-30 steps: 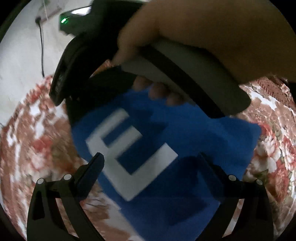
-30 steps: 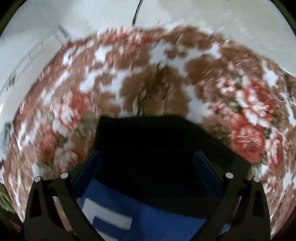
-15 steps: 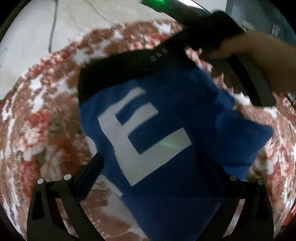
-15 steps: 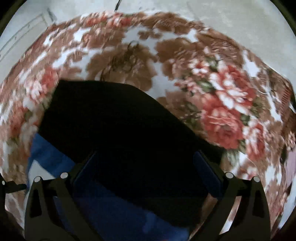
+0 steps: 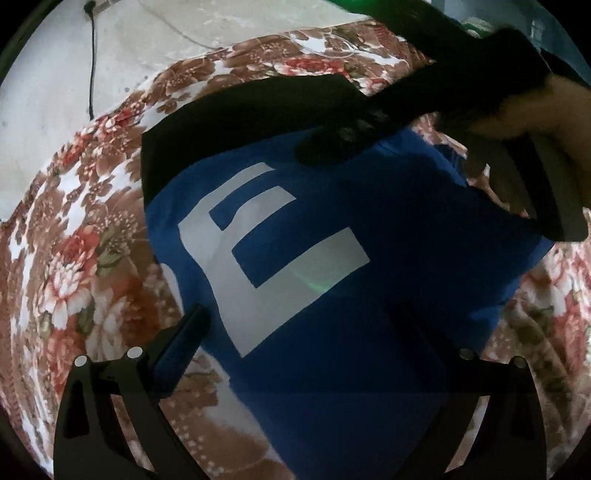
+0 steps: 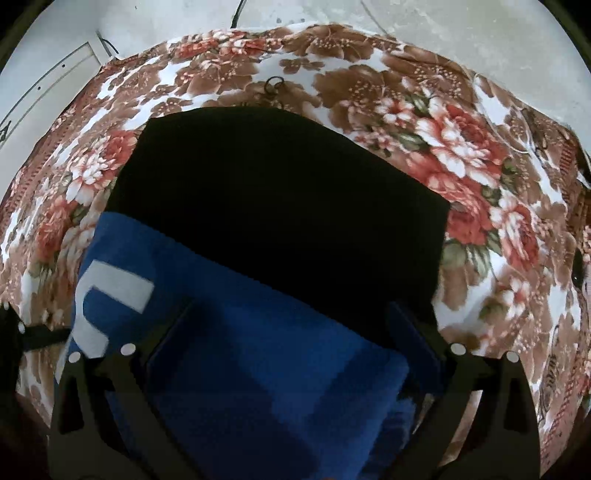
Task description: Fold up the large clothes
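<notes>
Looking along my left claw [image 5: 299, 332], I see its fingers spread wide apart over the blue garment [image 5: 388, 332], gripping nothing. The garment lies folded into a compact block on the floral bedspread [image 5: 74, 258], its big white letter print [image 5: 258, 266] facing up. A black panel [image 5: 236, 110] of cloth sits at its far edge; I cannot tell whether it belongs to the same garment or is another piece beneath. At upper right my right hand [image 5: 535, 107] holds the other tool, whose dark tip hangs near the seam between blue and black.

From the right claw's [image 6: 291, 325] own camera, the fingers stand apart too, straddling the blue garment's near corner without pinching it. Beyond them the black panel [image 6: 277, 206] lies flat and smooth, with the bedspread [image 6: 461, 147] all around and bare floor [image 6: 443, 29] past its edge. Part of the white print [image 6: 110, 291] shows at left.

I judge the folding nearly finished: the block looks squared and both tools are free. The next move, I think, calls for pressing the top layer flat or taking one edge for a last fold, closing on a single layer only so the stack does not slide.
</notes>
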Tool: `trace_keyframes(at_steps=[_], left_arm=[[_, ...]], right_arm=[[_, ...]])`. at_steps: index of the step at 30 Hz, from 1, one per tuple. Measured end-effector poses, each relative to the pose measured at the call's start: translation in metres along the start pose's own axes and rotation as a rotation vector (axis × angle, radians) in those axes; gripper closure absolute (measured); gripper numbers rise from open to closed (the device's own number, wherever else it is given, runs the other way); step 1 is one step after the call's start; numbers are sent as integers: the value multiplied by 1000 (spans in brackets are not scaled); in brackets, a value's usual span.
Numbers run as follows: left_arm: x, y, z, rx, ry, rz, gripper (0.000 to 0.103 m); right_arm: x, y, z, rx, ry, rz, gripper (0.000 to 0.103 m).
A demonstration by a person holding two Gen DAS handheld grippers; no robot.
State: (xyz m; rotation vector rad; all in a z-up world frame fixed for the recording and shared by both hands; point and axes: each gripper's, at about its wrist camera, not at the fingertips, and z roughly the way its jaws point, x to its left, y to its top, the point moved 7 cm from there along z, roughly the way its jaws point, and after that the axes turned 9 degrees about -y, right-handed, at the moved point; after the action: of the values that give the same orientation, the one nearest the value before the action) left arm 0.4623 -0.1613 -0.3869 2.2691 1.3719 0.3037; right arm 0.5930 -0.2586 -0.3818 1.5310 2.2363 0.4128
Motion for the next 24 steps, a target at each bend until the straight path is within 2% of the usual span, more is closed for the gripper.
trace_keyframes(at_steps=[5,8,13,15,17,18,20,22,24], left_arm=[[13,5,-33,-22,-29,-48,4],[33,6,-51,-51,-55,-137,5],[83,-8,-51,-47,-181,-416,5],[99,-15,-43,-47,-245,-528,5],[109,-20,-34,-45,-300,-620,5],[110,-23,-31,-47,-317,-646,5],[108,-24,-23,-40,-365,-683,5],[101,-20,-17,-43,-421,-690,5],[94,-12,-9,-47,-479,-697,5]], right_arm=[[-19,-7,-22,19,22,52,5],[-34,-14,-32,26,9,59,5],[-69,-45,-35,120,74,125,5],[-90,-64,-30,157,16,92,5],[-103,-78,-25,190,27,107,5],[-108,-84,-22,208,63,141,5],[-114,-91,-17,243,191,250,5],[-108,-91,-12,268,372,362,5],[-96,-87,-7,293,495,419,5]])
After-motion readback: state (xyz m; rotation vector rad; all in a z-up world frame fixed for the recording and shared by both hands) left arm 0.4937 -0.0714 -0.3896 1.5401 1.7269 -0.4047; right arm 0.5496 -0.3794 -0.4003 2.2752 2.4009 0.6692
